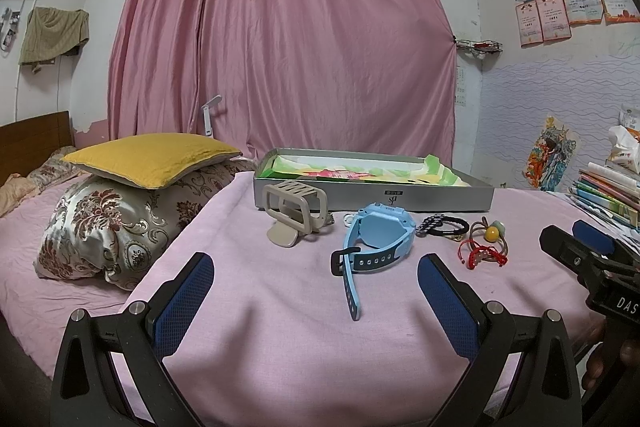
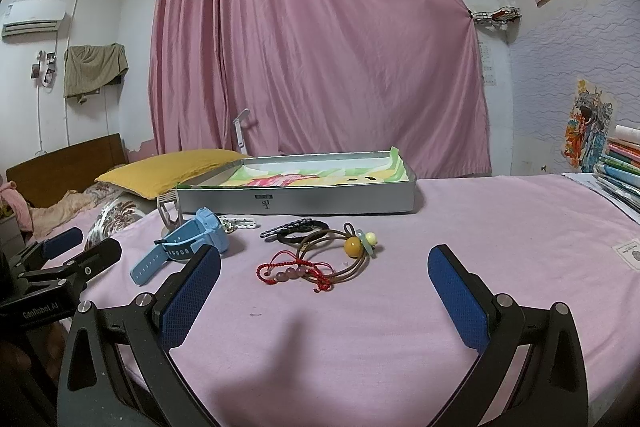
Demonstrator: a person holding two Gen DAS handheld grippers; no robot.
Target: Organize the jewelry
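Jewelry lies loose on the pink cloth (image 2: pixel 460 227), in a row just in front of the grey tray (image 2: pixel 296 201); nothing is in the tray yet apart from its printed paper lining. From the left the row runs: beige hair claw (image 1: pixel 290 213), blue watch (image 1: pixel 374 233), white beaded piece (image 2: pixel 240 223) partly hidden behind the watch, black hair ties (image 2: pixel 296 229), brown cord with yellow bead (image 2: pixel 344 247), and red bead bracelet (image 2: pixel 296 273).

Left gripper (image 1: pixel 316 275) hovers over the cloth with its jaws spread wide and empty, the watch strap lying between its line of sight and the tray. Right gripper (image 2: pixel 324 269) is likewise wide and empty, with the red bracelet and brown cord directly ahead between its pads.

Assessment: the sorting has not begun. The red bracelet and the brown cord overlap, so a pinch there risks lifting both; the right gripper would do better to take the red cord at its free outer loop, low against the cloth. The watch suits the left gripper, gripped across the case rather than the limp strap. The tray wall must be cleared before release.
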